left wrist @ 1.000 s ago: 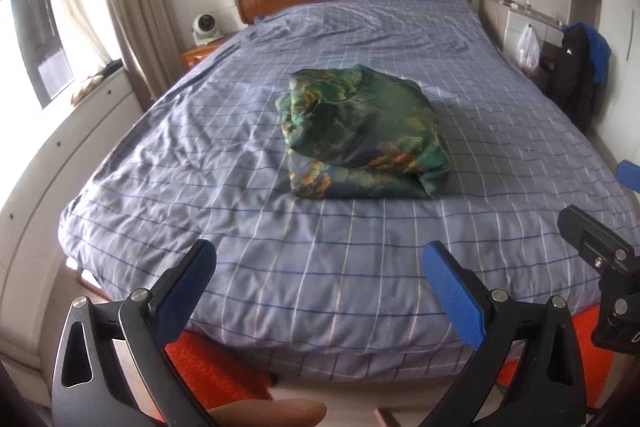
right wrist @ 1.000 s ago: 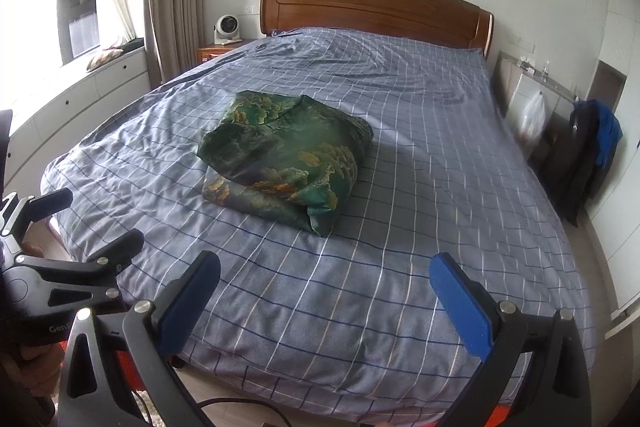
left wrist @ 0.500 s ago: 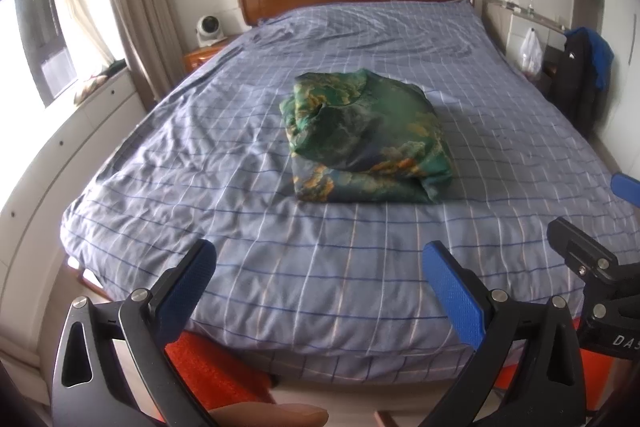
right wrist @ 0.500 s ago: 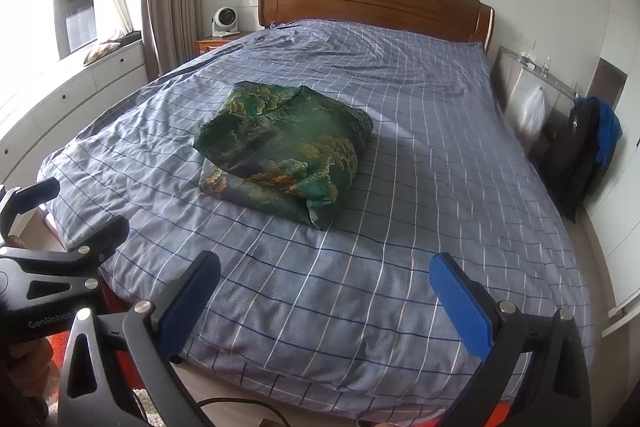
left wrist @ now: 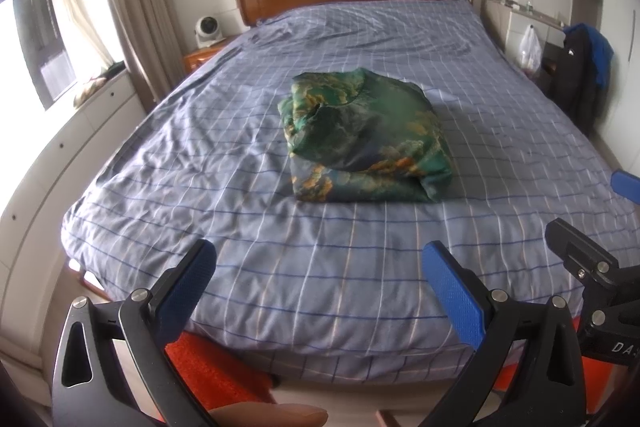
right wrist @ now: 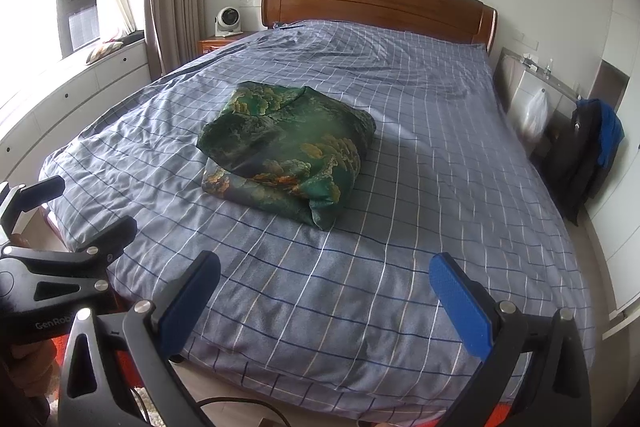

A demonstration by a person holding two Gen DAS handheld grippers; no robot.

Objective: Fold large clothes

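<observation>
**My two hand-held grippers**

My left hand-held gripper (left wrist: 320,291) has two black arms, each tipped with a long blue pad whose face is finely dimpled. Silver round screws sit at the joints of each arm, and the left arm's base has a triangular cut-out. A fingertip (left wrist: 276,415) of mine shows at the bottom edge. My right hand-held gripper (right wrist: 326,297) is built the same way: black arms, blue textured pads, silver screws, a teardrop-like cut-out in the base. Seen from the right camera, the left tool's black body carries pale lettering that reads "GenRob". From the left camera, the right tool's body shows the letters "DA". A thin black cable (right wrist: 240,403) curls beneath the right one.
</observation>
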